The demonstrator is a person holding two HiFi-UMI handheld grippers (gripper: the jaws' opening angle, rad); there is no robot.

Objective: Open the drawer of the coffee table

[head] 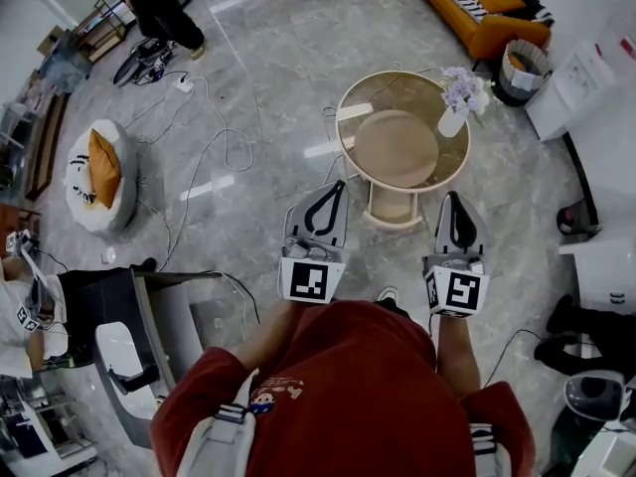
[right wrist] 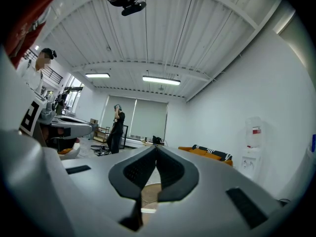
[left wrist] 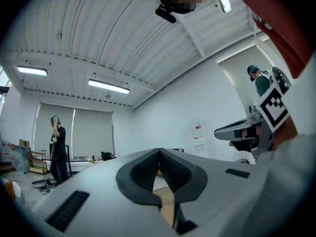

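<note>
The task has barely begun: both grippers are held level in front of the person, short of the coffee table (head: 341, 132), and neither touches it. The left gripper (head: 332, 186) has its fingers pressed together with nothing between them, and so does the right gripper (head: 453, 197); each gripper view shows the ribbed pads meeting at the tips, with only a sliver of the tabletop visible below them. The round, glass-topped table stands on the marble floor just ahead. What I take to be the drawer (head: 392, 207) is the cream box under the near edge of the top, between the two grippers in the head view. A vase (head: 453, 119) of pale lilac flowers stands at the right edge of the top. Still to do, by my reading, are the approach, the grip on the drawer front and the pull. The steep view from above hides the drawer's face, so any handle cannot be seen, nor can I tell whether the drawer is fully shut or already stands a little out.
</note>
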